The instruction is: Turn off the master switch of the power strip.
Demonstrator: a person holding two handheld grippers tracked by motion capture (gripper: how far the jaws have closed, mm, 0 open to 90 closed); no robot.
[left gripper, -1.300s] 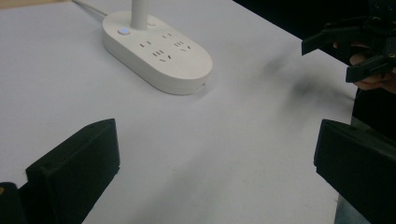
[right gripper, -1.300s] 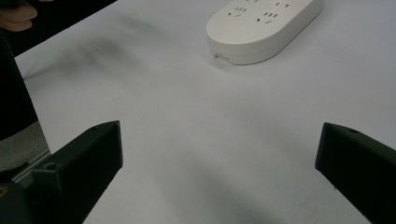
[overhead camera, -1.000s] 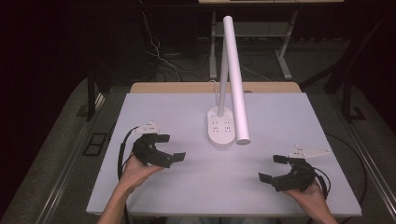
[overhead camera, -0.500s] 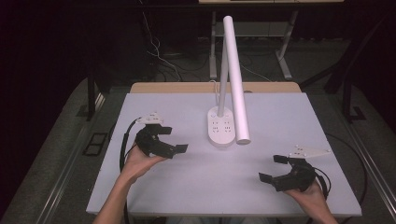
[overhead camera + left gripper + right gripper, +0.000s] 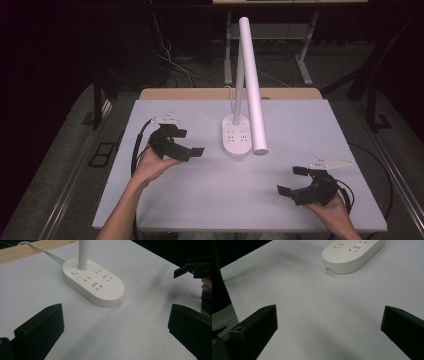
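Lamp's stem top cut off by upper edge in left tongs view; socket markings on base small, hard to read. White lamp base (image 5: 236,138) sits mid-bench, oval, long axis running away from person; white tube head (image 5: 253,85) slants down toward near side, tip hanging just right of base. Left tongs (image 5: 192,144) spread wide, empty, near base's left side, pointing at it. Right tongs (image 5: 292,180) spread wide, empty, well apart from base, near right front of bench (image 5: 200,200)

White desk lamp (image 5: 246,85) between 2 open grippers, left gripper (image 5: 186,145), right gripper (image 5: 291,180).
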